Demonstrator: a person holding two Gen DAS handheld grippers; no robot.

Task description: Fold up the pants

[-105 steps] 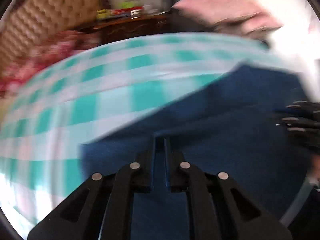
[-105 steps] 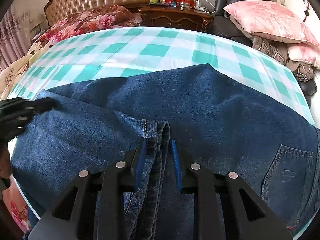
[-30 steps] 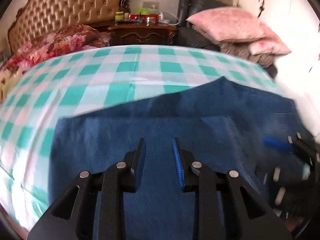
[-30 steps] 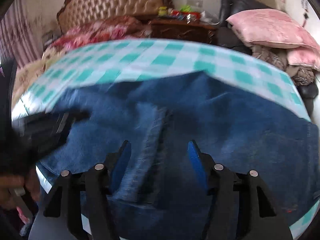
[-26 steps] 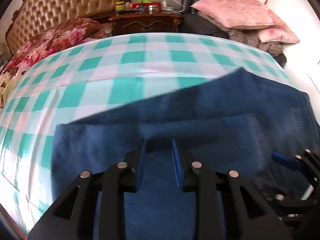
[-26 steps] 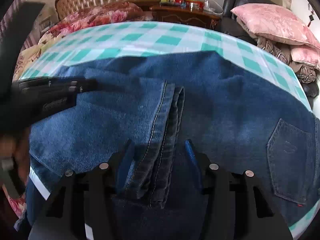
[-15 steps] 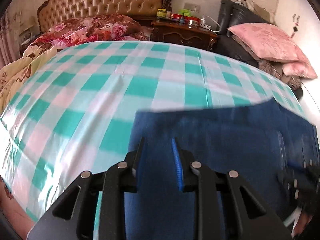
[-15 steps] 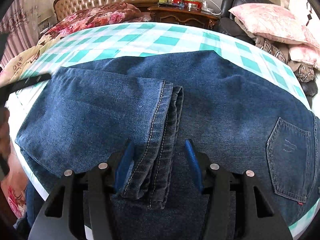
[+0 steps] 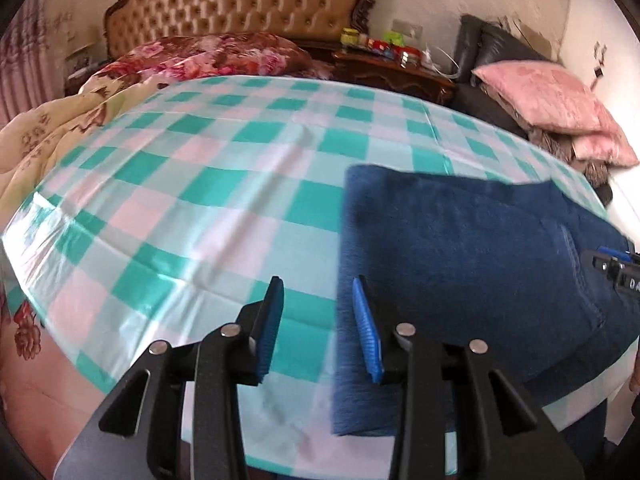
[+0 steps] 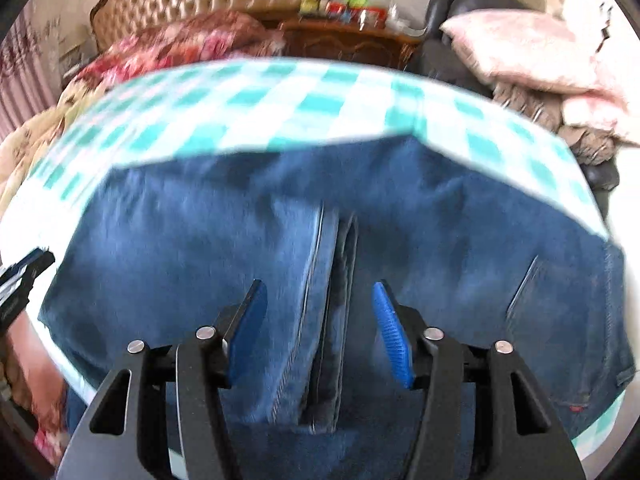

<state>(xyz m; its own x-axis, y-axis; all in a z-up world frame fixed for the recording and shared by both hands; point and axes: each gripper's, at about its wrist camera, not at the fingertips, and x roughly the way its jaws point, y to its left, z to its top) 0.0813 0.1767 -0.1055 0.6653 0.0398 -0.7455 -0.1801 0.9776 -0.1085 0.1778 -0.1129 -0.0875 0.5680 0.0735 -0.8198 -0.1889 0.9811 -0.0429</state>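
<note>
Jeans [image 10: 248, 248], already doubled over, are spread across the near edge of the checked tablecloth [image 9: 200, 184], long axis running left to right. The right gripper [image 10: 316, 312] is held parted, pads clear, astride the stacked hems [image 10: 332, 280]. The left gripper [image 9: 318, 320], jaws just widened and empty, is placed off the denim's left folded edge, so the right is judged nearer.
</note>
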